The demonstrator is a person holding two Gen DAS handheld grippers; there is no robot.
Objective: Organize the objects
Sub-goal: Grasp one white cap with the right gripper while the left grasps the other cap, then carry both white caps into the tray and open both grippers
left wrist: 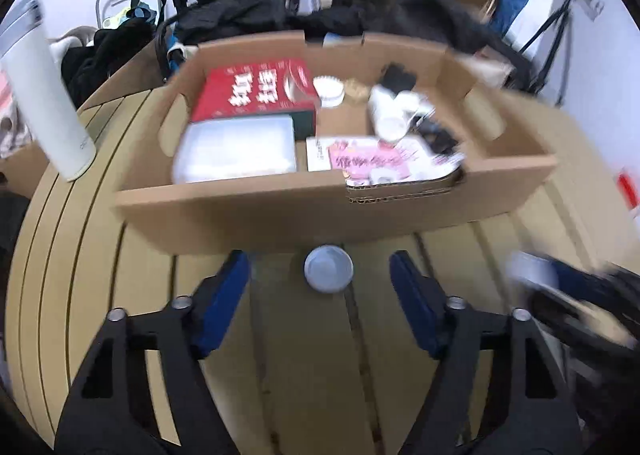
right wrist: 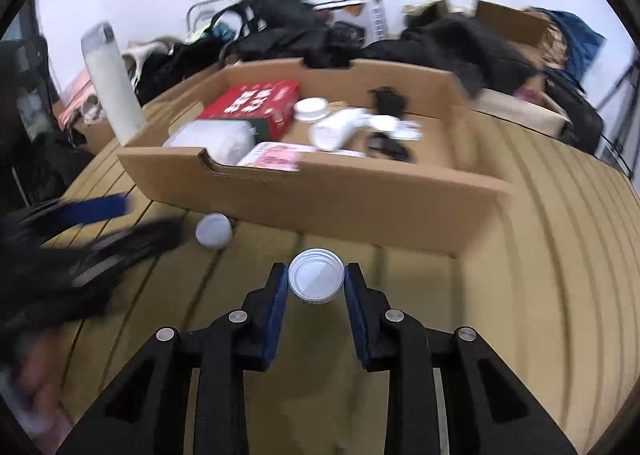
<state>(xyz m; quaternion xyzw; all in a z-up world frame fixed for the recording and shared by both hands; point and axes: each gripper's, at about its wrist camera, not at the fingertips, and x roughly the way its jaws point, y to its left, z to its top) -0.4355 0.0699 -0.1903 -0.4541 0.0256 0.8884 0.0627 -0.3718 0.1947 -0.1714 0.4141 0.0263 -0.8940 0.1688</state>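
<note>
Slatted wooden bench [right wrist: 540, 255] carries a cardboard tray [right wrist: 320, 207] for sorted items. My right gripper [right wrist: 316, 281] clamps a white lid [right wrist: 316, 279] for loading; my left gripper [left wrist: 320, 279] straddles a small round cap [left wrist: 329, 269], jaws apart.

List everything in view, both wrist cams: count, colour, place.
cardboard box: 1, brown, mid-table
red carton: 1, red, in box, back left
clear pack: 1, whitish, in box, front left
pink leaflet: 1, pink-white, in box, front
white bottle: 1, lying in box
tumbler: 1, white, left of box
white lid: 1, between right tool's pads
round cap: 1, pale grey, on slatted table
left tool: 1, black-blue, open around cap
right tool: 1, black-blue, at lid
</note>
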